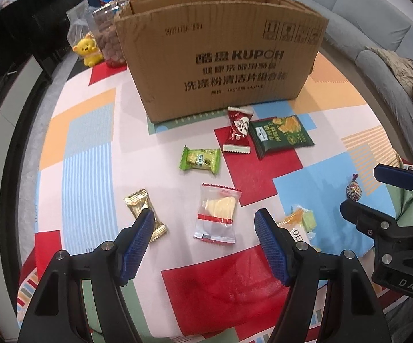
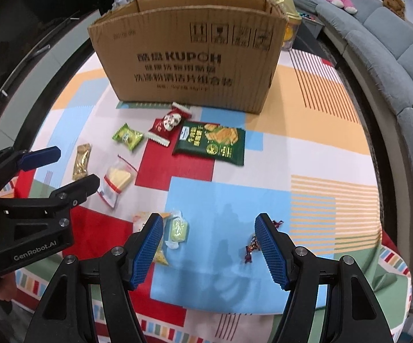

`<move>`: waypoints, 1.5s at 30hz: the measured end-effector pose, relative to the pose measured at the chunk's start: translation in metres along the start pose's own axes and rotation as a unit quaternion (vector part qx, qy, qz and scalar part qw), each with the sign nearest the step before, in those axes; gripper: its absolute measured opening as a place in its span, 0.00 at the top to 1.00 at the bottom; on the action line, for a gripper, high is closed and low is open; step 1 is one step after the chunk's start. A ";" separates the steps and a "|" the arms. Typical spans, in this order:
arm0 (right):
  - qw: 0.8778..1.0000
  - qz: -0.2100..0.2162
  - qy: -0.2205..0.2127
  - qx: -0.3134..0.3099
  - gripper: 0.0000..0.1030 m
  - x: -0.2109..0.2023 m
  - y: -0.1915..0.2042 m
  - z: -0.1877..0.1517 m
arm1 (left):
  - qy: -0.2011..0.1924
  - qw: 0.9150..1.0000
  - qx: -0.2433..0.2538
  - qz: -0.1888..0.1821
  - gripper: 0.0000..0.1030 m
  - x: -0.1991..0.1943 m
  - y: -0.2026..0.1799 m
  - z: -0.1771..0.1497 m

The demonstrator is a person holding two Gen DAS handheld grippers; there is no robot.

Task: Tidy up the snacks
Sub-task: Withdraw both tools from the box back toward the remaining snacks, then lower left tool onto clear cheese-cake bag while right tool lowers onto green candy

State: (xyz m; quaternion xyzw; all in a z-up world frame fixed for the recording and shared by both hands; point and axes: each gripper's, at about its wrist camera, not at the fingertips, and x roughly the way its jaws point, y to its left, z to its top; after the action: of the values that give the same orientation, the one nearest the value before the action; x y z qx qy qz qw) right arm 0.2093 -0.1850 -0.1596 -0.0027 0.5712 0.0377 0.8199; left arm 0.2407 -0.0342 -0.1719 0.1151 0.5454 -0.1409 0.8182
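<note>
Clearly we have hardly begun: every snack lies loose on the patterned cloth in front of the KUPOH cardboard box (image 1: 220, 57). Our left gripper (image 1: 203, 240) hangs open over the clear-wrapped wafer (image 1: 219, 214); our right gripper (image 2: 209, 243) gapes empty between the pale green candy (image 2: 179, 228) and a dark twist-wrapped sweet (image 2: 250, 247). Only the left view shows the yellow bear (image 1: 87, 50) left of the box.

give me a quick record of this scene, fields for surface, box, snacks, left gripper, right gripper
surface: patterned tablecloth
box: open cardboard box, upright at the back
snacks: green packet, red packet, dark green cracker bag, clear packet, gold packet, all loose in front of the box
left gripper: open, empty, above the clear packet
right gripper: open, empty
</note>
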 end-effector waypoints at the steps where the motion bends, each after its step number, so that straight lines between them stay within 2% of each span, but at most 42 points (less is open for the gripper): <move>1: 1.000 0.000 0.003 0.000 0.34 0.002 0.000 0.000 | 0.002 1.000 0.000 -0.001 0.30 0.003 0.000 0.000; 16: 0.999 0.009 0.048 0.001 0.34 0.035 0.003 -0.003 | 0.024 1.000 -0.004 -0.010 0.30 0.033 0.005 0.000; 34: 0.997 0.017 0.075 -0.003 0.35 0.060 0.009 -0.002 | 0.037 0.999 -0.003 -0.031 0.31 0.061 0.014 0.003; 39: 0.997 0.019 0.079 -0.004 0.35 0.068 0.011 -0.001 | 0.040 0.999 -0.002 -0.035 0.36 0.067 0.015 0.003; 45: 0.996 0.021 0.085 -0.007 0.46 0.074 0.009 0.000 | 0.039 0.999 0.005 -0.033 0.39 0.073 0.012 0.002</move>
State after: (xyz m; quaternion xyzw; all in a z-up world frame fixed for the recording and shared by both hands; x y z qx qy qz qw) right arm 0.2346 -0.1716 -0.2289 0.0007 0.6385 0.0582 0.7675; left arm 0.2729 -0.0315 -0.2383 0.1061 0.5801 -0.1661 0.7903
